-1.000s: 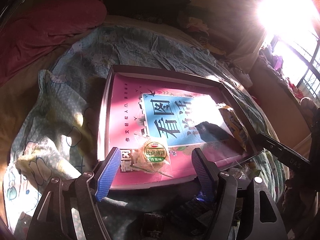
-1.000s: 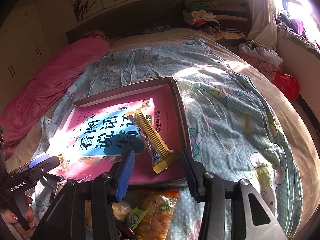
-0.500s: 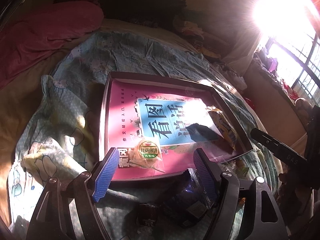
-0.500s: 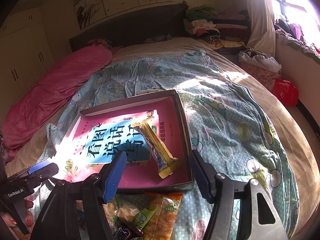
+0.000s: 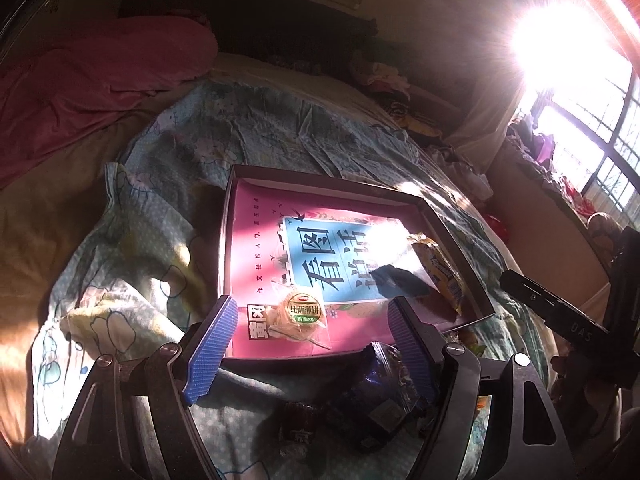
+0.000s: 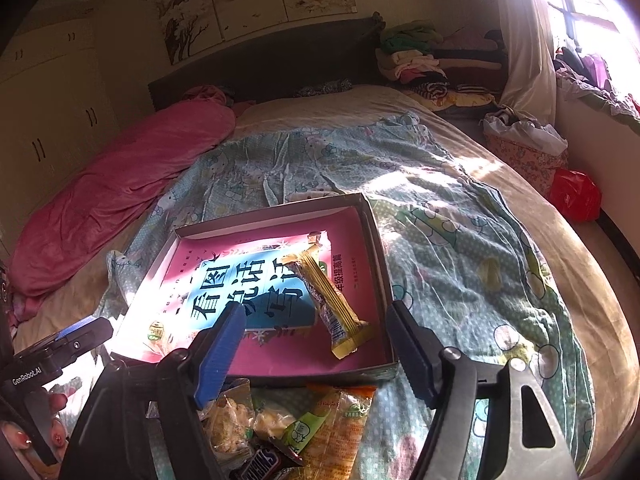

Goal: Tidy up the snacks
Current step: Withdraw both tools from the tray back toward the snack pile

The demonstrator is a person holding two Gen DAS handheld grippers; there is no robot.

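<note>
A shallow box (image 5: 456, 236) lined with a pink and blue book cover lies on the bed; it also shows in the right wrist view (image 6: 376, 240). In it lie a round cracker pack (image 5: 302, 314) at the near left and a long yellow wafer bar (image 6: 330, 304) at the right, also seen from the left wrist (image 5: 438, 270). My left gripper (image 5: 312, 350) is open and empty, just short of the box's near edge. My right gripper (image 6: 316, 350) is open and empty over the near edge. Loose snacks lie in front: a dark blue pack (image 5: 376, 392), an orange pack (image 6: 340, 420) and a chocolate bar (image 6: 260, 462).
The box rests on a rumpled light-blue cartoon quilt (image 6: 460, 248). A pink blanket (image 6: 112, 192) lies along the left side of the bed. Folded clothes (image 6: 416, 56) are piled at the headboard. A red bag (image 6: 576, 194) sits on the floor at the right.
Both grippers have drawn back and up from the box, still open. More of the loose snack pile in front of the box shows now.
</note>
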